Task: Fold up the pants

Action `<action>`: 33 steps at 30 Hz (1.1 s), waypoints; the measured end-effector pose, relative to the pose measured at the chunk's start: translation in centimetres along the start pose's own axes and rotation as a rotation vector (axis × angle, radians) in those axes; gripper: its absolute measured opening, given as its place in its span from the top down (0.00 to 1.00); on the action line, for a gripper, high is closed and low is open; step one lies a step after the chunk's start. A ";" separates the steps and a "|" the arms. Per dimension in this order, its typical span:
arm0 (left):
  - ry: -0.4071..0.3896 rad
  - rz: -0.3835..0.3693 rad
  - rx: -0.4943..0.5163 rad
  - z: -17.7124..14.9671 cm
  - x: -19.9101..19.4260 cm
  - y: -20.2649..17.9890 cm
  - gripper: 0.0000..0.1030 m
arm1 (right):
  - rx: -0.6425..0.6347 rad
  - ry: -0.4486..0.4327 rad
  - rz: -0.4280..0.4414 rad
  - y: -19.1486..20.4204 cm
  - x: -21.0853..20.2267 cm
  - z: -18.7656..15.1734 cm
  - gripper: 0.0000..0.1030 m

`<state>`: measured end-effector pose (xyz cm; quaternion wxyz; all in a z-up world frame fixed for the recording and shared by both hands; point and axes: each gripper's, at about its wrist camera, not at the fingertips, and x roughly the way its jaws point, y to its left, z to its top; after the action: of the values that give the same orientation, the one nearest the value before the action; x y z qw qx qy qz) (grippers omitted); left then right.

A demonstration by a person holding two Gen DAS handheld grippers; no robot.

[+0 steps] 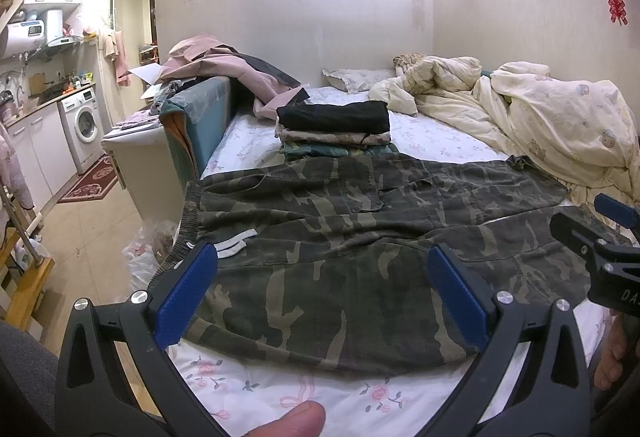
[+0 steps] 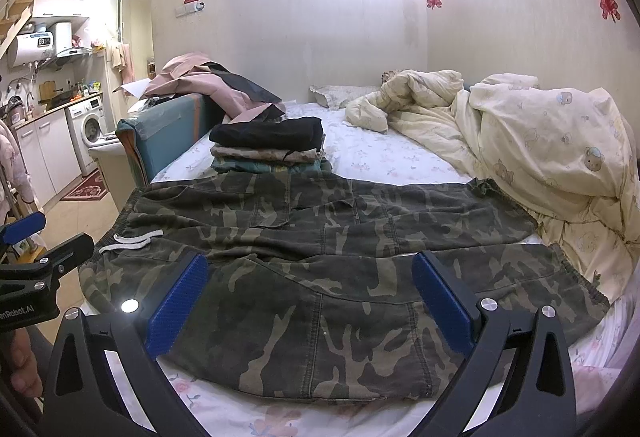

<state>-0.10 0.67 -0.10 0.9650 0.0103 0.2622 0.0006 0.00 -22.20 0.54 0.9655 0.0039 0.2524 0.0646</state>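
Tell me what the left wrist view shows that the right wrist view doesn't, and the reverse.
Only the left wrist view shows a thumb tip at the bottom edge and clutter on the floor beside the bed.

Only the right wrist view shows the cuff end of the near leg by the cream quilt.

Both show the camouflage pants spread flat, the white drawstring, the folded stack behind, and the left gripper and right gripper, both open.

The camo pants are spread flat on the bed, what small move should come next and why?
Probably lower both grippers and pinch the near edge of the camo pants. The left gripper and right gripper both hang above the fabric with jaws wide open, holding nothing, and the pants lie flat and unfolded in front of the folded stack.
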 end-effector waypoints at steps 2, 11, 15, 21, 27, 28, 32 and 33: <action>0.002 0.002 0.000 0.0 0.0 -0.1 0.00 | 0.001 0.001 0.001 0.0 0.0 -0.1 0.00; 0.002 0.001 0.002 0.0 0.0 -0.1 0.00 | 0.000 0.002 0.001 0.0 0.1 -0.1 0.00; 0.002 0.001 -0.002 -0.1 -0.1 0.1 0.00 | 0.001 0.004 0.001 -0.1 0.1 -0.2 0.00; 0.001 0.001 0.001 0.0 0.0 0.0 0.00 | 0.001 0.006 0.001 0.0 0.1 -0.3 0.00; 0.001 0.003 0.001 0.0 0.0 -0.1 0.00 | 0.001 0.005 0.000 -0.1 0.1 -0.2 0.00; 0.001 0.002 0.000 0.0 0.0 0.0 0.00 | 0.001 0.005 0.002 -0.1 0.1 -0.2 0.00; 0.001 0.001 0.002 0.0 0.0 -0.1 0.00 | 0.001 0.005 0.001 -0.1 0.1 -0.1 0.00; 0.001 0.001 0.004 0.0 0.0 0.0 0.00 | 0.001 0.006 0.001 -0.1 0.1 -0.2 0.00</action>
<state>-0.13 0.64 -0.11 0.9648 0.0122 0.2626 0.0004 0.02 -22.31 0.30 0.9647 0.0043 0.2551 0.0651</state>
